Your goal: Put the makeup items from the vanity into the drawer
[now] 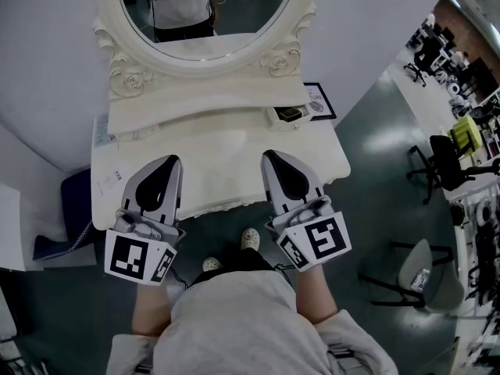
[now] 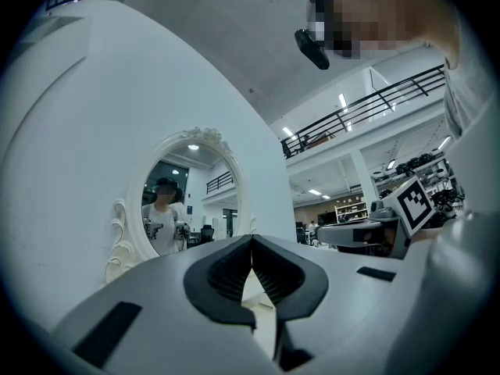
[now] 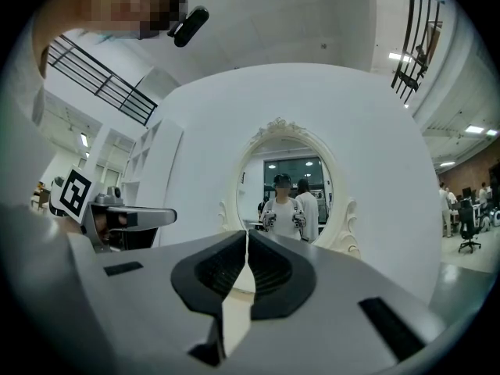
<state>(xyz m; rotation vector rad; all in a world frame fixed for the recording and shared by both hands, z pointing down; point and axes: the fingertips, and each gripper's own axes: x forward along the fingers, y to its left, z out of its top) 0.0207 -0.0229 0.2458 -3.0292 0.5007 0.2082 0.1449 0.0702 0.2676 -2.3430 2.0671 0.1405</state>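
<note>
Head view: white vanity [image 1: 226, 166] w/ oval mirror [image 1: 205, 10] at top centre of frame. Makeup items [image 1: 291, 114] sit right of centre, on the vanity's raised back ledge at its right end: small, dark, flat, w/ a lighter round piece just beside; detail too small to tell. Left gripper [image 1: 173, 160] lower left, over the front edge, jaws clenched, nothing in them. Right gripper [image 1: 269, 155] lower centre-right, same: clenched, empty. Both well apart from the items.

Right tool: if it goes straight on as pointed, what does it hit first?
Probably the oval mirror, near its lower frame: the right tool's shut tips line up with it in the right gripper view, with nothing between. Depth is unclear.
</note>
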